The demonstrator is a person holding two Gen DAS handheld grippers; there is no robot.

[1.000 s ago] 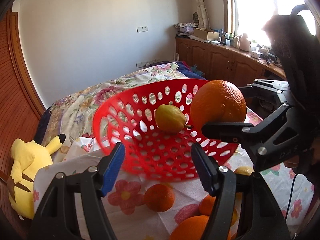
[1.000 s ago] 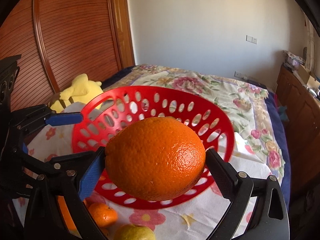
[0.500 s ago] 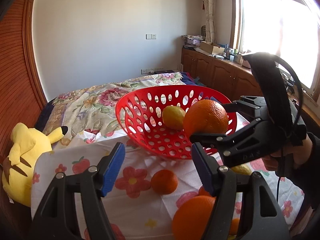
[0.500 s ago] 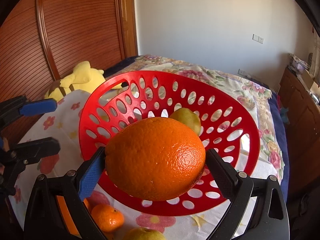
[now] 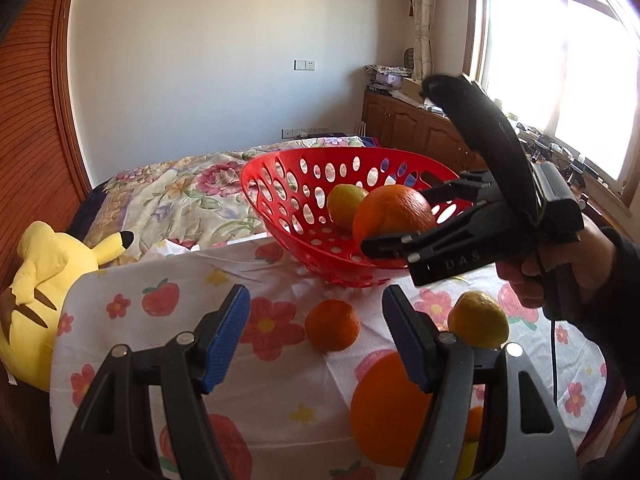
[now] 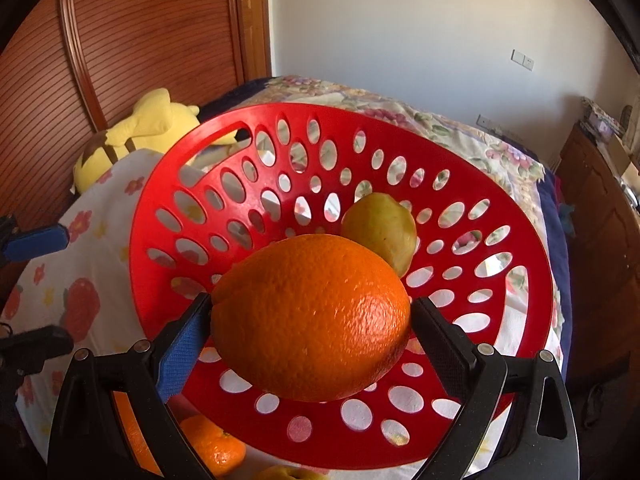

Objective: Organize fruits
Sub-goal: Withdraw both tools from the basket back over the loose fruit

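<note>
My right gripper [image 6: 310, 314] is shut on a large orange [image 6: 312, 316], its jaws closing tighter, both pads against the peel. It hangs over the near side of the red perforated basket [image 6: 320, 114], where a yellow-green lemon [image 6: 380, 228] lies. In the left wrist view the held orange [image 5: 394, 208] sits just above the basket [image 5: 320, 156] rim beside the lemon [image 5: 346, 204]. My left gripper [image 5: 316, 312] stands open and empty over the tablecloth. Beyond it lie a small mandarin [image 5: 332, 324], a lemon [image 5: 478, 320] and a big orange [image 5: 384, 408].
A floral cloth [image 5: 200, 280] covers the table. A yellow plush toy [image 5: 44, 280] lies at the table's left end, with a quilted bed [image 5: 180, 188] behind. Wooden cabinets [image 5: 404, 124] line the window wall. A person's hand [image 5: 560, 264] holds the right gripper.
The left gripper has drawn back from the basket, so more tablecloth and fruit show. The right gripper has moved over the basket and lower, still carrying the orange.
</note>
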